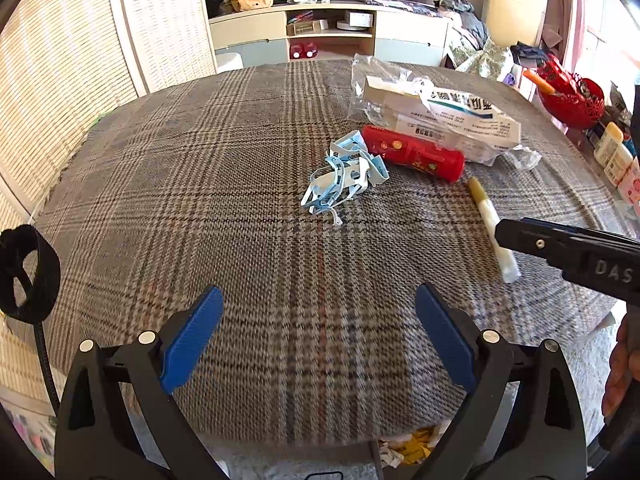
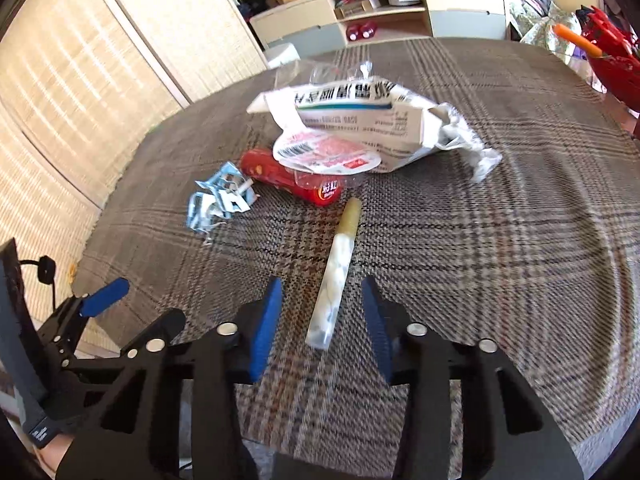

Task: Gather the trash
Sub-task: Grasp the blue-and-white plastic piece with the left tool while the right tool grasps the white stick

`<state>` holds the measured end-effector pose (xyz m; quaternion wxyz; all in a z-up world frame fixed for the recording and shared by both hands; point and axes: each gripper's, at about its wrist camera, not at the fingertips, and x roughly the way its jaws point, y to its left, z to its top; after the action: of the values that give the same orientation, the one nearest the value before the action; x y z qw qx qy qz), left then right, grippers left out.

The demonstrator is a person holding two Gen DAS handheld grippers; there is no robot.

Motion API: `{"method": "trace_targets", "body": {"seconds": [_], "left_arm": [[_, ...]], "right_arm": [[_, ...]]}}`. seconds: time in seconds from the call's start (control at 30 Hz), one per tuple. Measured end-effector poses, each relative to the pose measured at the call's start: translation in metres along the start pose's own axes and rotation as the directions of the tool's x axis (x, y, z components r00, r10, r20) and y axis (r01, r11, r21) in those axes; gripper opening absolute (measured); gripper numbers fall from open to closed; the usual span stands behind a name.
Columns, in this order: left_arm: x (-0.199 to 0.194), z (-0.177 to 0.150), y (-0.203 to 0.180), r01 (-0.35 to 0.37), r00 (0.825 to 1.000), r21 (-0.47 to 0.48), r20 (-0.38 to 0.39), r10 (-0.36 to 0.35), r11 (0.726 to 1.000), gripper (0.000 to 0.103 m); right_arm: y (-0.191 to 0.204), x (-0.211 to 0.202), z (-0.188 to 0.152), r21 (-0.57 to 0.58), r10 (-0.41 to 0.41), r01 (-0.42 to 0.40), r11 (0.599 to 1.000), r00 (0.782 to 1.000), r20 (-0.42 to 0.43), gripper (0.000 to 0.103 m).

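White and yellow-capped, a slim tube (image 2: 334, 276) lies on the plaid tablecloth (image 2: 500, 240), its near end between my right gripper (image 2: 322, 316) pads, which stand apart either side without touching it. Beyond it lie a red cylinder (image 2: 288, 180), a crumpled blue mask (image 2: 220, 202) and a torn printed wrapper (image 2: 360, 128), close together. My left gripper (image 1: 318, 338) hangs spread wide over bare cloth, nothing between its pads.

Crumpled white wrapper (image 2: 360, 128); red tube (image 2: 288, 178); blue scraps (image 2: 218, 204); white stick (image 2: 334, 276).
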<state>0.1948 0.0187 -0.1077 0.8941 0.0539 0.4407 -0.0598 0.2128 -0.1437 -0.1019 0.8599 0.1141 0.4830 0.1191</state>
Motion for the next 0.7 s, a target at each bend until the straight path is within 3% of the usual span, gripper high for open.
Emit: {"method": "trace_targets", "body": {"seconds": [0.03, 0.1, 0.17, 0.53, 0.7], "left_arm": [[0.002, 0.002, 0.001, -0.002, 1.000, 0.005, 0.001, 0.002, 1.000, 0.092], [0.009, 0.007, 0.002, 0.001, 1.000, 0.005, 0.003, -0.001, 1.000, 0.092], [0.015, 0.014, 0.004, 0.007, 1.000, 0.006, 0.007, -0.007, 1.000, 0.092], [0.059, 0.058, 0.004, 0.016, 1.000, 0.015, 0.007, -0.016, 1.000, 0.088], [0.070, 0.059, 0.004, 0.056, 0.998, 0.026, -0.017, -0.055, 0.998, 0.067]], "right_arm": [[0.000, 0.005, 0.001, -0.004, -0.016, 0.016, 1.000, 1.000, -0.004, 0.038], [0.002, 0.007, 0.001, -0.026, -0.054, 0.054, 0.998, 0.998, 0.015, 0.024], [0.002, 0.009, 0.002, -0.042, -0.073, 0.074, 0.996, 0.997, 0.023, 0.016], [-0.027, 0.005, 0.007, -0.026, -0.026, 0.027, 0.999, 0.998, 0.058, 0.014], [-0.021, 0.009, 0.007, -0.059, -0.037, 0.042, 0.997, 0.996, 0.080, 0.014]]}}
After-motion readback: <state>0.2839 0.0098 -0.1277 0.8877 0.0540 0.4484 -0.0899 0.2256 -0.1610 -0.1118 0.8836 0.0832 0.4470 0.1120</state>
